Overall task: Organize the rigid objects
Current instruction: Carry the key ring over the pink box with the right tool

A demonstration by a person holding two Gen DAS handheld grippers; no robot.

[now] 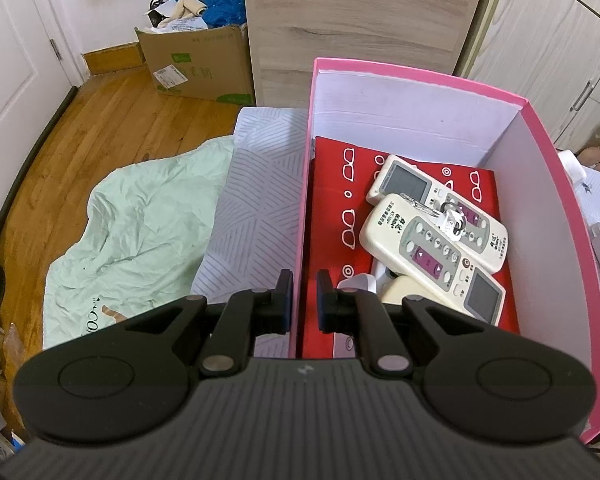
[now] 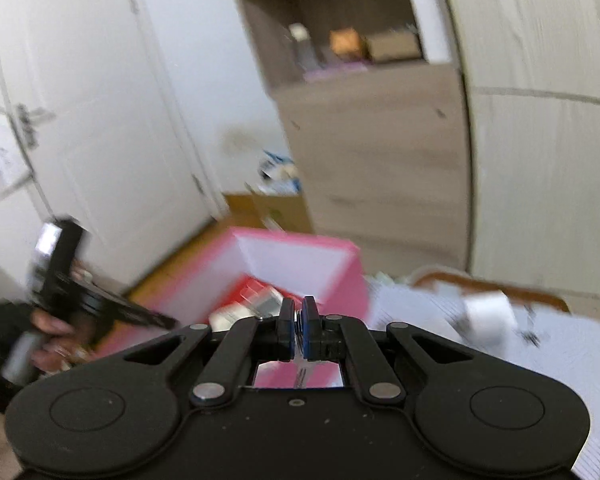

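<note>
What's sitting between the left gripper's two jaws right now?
The pink box's left wall stands edge-on between the jaws of the left gripper, which clamp it. The left wrist view shows this.

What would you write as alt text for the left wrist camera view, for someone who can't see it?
A black left gripper clamps the near left wall of an open pink box on a bed. Inside, two cream remote controls and a small bunch of keys lie on a red box. A mint blanket, wooden floor and cardboard box lie beyond.
</note>
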